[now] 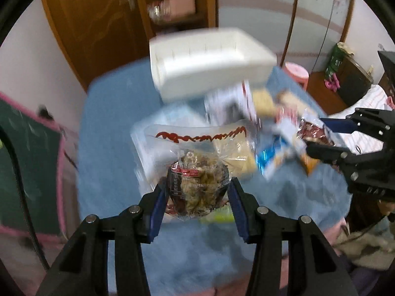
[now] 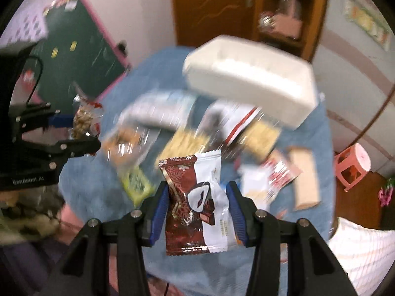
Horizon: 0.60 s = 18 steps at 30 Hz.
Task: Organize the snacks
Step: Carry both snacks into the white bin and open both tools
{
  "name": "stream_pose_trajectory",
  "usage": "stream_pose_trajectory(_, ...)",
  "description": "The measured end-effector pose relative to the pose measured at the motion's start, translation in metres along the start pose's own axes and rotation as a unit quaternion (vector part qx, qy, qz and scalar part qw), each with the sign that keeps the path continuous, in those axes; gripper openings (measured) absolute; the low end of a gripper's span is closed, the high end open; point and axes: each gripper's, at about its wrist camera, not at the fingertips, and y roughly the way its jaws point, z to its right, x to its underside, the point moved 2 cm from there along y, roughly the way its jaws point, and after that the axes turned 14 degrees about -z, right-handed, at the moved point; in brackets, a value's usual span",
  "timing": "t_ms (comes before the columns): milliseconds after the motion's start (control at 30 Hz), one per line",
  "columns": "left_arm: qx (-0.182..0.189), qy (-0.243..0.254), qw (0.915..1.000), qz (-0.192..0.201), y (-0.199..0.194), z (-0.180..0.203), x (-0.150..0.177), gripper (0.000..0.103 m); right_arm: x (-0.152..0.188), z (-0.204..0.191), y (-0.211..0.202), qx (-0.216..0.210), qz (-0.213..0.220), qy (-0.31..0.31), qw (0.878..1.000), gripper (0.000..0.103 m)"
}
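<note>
Fingers (image 1: 197,194) of my left clamped a clear packet (image 1: 197,187) of brown nutty clusters. My right fingers (image 2: 197,204) clamped a maroon-and-white wrapper (image 2: 197,204).

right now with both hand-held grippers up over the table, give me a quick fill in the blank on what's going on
1. The left hand-held gripper grips a clear packet of brownish ____.
2. The right hand-held gripper grips a wrapper coloured dark red and ____.
3. The empty bin behind the snack pile is ____ in colour.
4. The cloth on the table is ____.

Missing words: snacks; white; white; blue
</note>
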Motion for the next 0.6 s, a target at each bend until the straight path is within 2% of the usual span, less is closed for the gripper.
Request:
stream_pose_trajectory(200,-0.051,0.008,0.9955,0.079,-0.053,-0.016,-0.091,0.047,-0.070,0.046,-0.069,0.012,0.072,0.070,0.995,0.048)
stream_pose_trajectory(333,-0.077,0.000,0.9910,0.110,-0.062,-0.021,-0.153,0.047,-0.120,0.078,-0.096,0.022,0.112,0.104,0.988,0.048)
stream_pose_trajectory(433,-0.084,-0.012,0.9897,0.116,-0.056,-0.029,-0.198,0.048,-0.154,0.096,-0.098,0.037,0.124,0.123,0.984,0.048)
stream_pose_trajectory(600,-0.055,-0.032,0.9943,0.085,-0.012,-0.035,-0.251,0.048,-0.194,0.121,-0.064,0.036,0.113,0.156,0.981,0.048)
